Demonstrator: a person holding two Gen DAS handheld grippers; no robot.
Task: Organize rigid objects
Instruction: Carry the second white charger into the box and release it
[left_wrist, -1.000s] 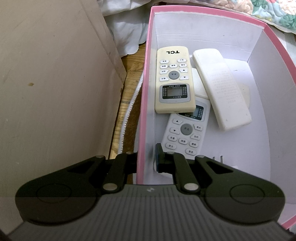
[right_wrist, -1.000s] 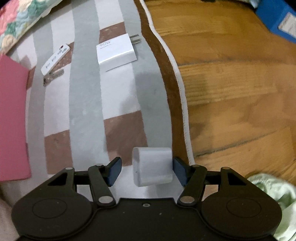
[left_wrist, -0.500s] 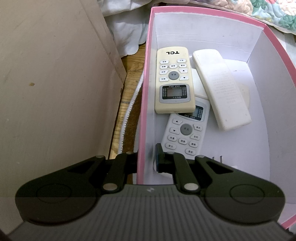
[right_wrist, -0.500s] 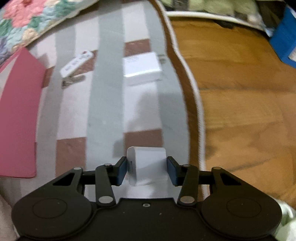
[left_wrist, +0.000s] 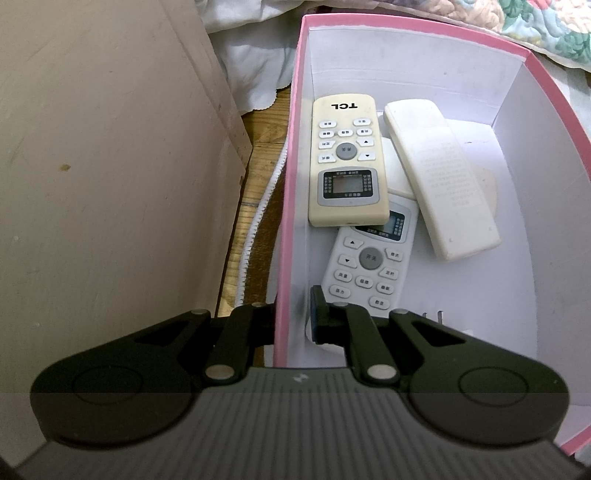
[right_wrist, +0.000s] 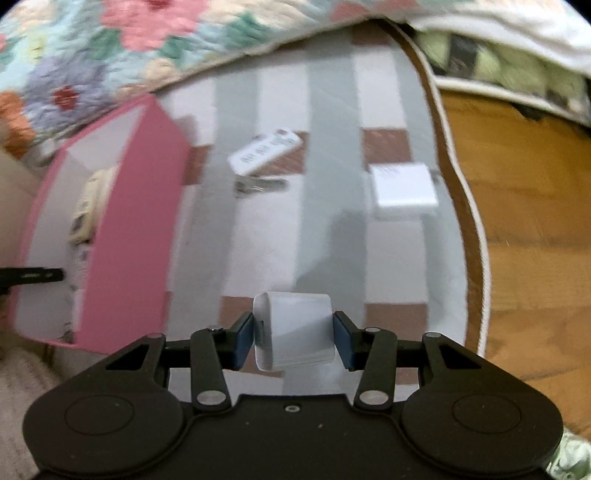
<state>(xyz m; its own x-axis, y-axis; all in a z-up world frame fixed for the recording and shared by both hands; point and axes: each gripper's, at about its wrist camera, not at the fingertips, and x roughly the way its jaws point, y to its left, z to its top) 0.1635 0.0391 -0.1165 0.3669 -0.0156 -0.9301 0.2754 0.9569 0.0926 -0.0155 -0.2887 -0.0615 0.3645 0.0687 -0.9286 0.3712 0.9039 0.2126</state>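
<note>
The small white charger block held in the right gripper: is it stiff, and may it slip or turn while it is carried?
The white charger block looks like a hard plastic shell, so probably stiff. Its smooth, rounded sides meet the right gripper only at small blue pads, so it may twist. It seems small, likely light.

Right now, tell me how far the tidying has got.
Done: three remotes lie inside the pink box, whose wall the left gripper clamps. In hand: the right gripper has its jaws shut on a small white charger, lifted above the rug. Left: a larger white charger, a slim white remote and keys on the rug.
</note>
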